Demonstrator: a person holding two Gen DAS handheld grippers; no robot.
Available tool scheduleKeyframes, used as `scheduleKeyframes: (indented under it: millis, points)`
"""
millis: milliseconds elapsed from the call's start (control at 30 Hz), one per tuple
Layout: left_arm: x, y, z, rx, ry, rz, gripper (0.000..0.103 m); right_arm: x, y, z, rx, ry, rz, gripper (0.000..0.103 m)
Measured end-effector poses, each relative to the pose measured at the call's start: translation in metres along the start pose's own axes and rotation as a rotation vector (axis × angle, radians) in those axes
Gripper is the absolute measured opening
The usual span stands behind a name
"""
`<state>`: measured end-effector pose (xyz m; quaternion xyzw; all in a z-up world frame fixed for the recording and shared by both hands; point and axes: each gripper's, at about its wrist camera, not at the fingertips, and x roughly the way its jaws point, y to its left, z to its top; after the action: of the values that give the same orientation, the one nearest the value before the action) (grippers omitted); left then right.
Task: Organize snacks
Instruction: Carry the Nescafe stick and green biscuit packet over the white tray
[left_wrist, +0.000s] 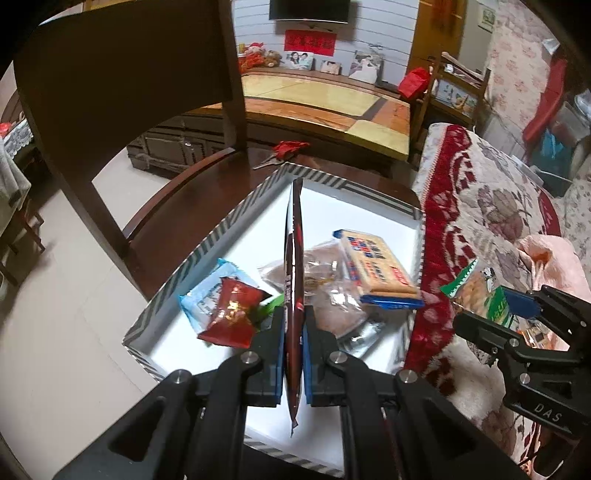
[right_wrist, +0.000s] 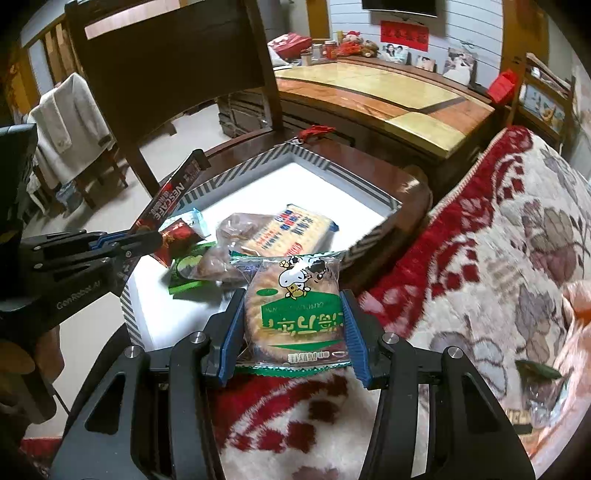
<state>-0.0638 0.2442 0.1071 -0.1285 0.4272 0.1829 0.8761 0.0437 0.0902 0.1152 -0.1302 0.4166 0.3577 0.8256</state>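
- Your left gripper (left_wrist: 294, 325) is nearest. Its blue pads are squeezed tight on a thin dark coffee stick (left_wrist: 293, 258), standing on edge over the box.
- Your right gripper (right_wrist: 293, 325) is clamped on a green cookie pack (right_wrist: 295, 314) with a cartoon cow, just beside the box, over the flowery blanket (right_wrist: 498, 240).
- The striped box (left_wrist: 221, 225) sits on a brown chair (left_wrist: 110, 92).
- In the box lie a cracker pack (left_wrist: 376, 266), a red candy (left_wrist: 232, 314) and a light blue packet (left_wrist: 207, 295).
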Motion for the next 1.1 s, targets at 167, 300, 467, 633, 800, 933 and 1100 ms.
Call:
scheduleKeyframes:
  millis: [167,300,467,633,800,933,1100]
  points:
    - [0.009,0.010,0.003,-0.021,0.012,0.007,0.009,0.014,0.009,0.010,-0.023,0.018,0.010,0.049]
    - [0.016,0.015,0.003,-0.030,0.021,0.010,0.009,0.026,0.016,0.019,-0.041,0.034,0.016,0.049]
    - [0.026,0.023,0.004,-0.049,0.037,0.013,0.009,0.042,0.025,0.030,-0.066,0.050,0.019,0.049]
    - [0.035,0.027,0.004,-0.052,0.050,0.019,0.009,0.056,0.032,0.039,-0.083,0.068,0.026,0.049]
    - [0.041,0.028,0.005,-0.053,0.057,0.021,0.009,0.071,0.034,0.042,-0.086,0.088,0.032,0.049]
    - [0.045,0.029,0.005,-0.056,0.063,0.024,0.009,0.078,0.033,0.046,-0.086,0.096,0.030,0.049]
    - [0.052,0.029,0.005,-0.056,0.074,0.029,0.009,0.086,0.035,0.050,-0.099,0.104,0.023,0.049]
